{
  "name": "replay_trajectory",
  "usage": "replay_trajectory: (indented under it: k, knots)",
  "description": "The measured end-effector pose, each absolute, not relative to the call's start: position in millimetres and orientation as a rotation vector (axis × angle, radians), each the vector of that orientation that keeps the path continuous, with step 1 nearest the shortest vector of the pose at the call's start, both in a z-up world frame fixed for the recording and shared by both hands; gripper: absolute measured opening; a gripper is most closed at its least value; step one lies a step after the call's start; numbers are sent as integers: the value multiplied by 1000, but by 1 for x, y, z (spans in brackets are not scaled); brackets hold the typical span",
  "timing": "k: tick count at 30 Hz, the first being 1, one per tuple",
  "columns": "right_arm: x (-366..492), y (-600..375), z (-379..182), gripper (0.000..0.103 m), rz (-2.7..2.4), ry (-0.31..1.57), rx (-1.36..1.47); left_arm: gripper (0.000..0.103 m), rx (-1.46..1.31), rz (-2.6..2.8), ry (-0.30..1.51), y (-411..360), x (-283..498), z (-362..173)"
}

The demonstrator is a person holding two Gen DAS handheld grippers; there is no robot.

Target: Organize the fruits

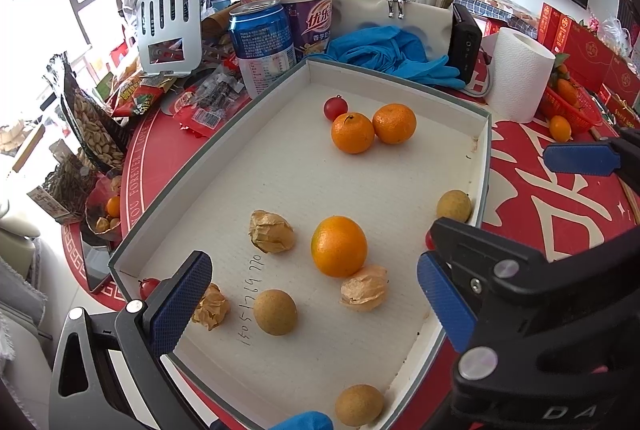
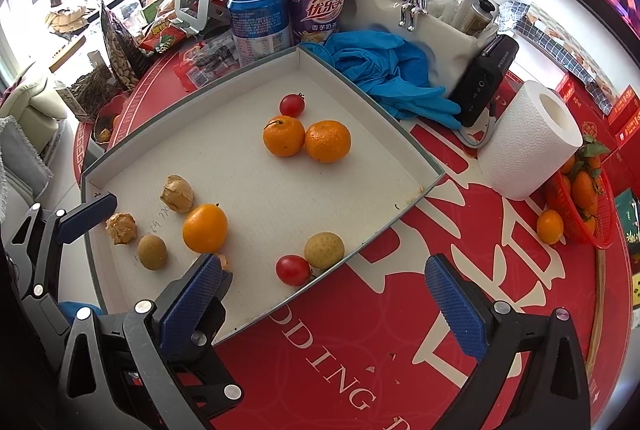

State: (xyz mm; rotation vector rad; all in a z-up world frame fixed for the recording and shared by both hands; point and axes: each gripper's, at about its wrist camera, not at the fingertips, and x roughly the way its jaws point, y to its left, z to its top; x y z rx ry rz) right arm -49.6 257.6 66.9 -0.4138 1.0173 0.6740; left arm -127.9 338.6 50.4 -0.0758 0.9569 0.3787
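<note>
Jaws stand wide apart and empty on both tools: the left gripper (image 1: 312, 306) hangs over the near end of the white tray (image 1: 400, 78), the right gripper (image 2: 324, 290) over its near corner. Beneath the left lie a loose orange (image 1: 339, 246), papery husk fruits (image 1: 271, 232) and round brown longans (image 1: 275, 312), closely packed. A closing finger may crush a husk or nudge a round fruit rolling; the cherry tomato (image 2: 293, 270) would likely split under a hard squeeze
</note>
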Motion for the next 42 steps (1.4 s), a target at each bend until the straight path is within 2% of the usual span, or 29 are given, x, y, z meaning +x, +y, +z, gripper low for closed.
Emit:
replay_trajectory:
  k: [42]
  knots:
    - [-53, 254, 73, 102, 629, 986, -390, 103, -66, 377, 949, 342, -133, 51]
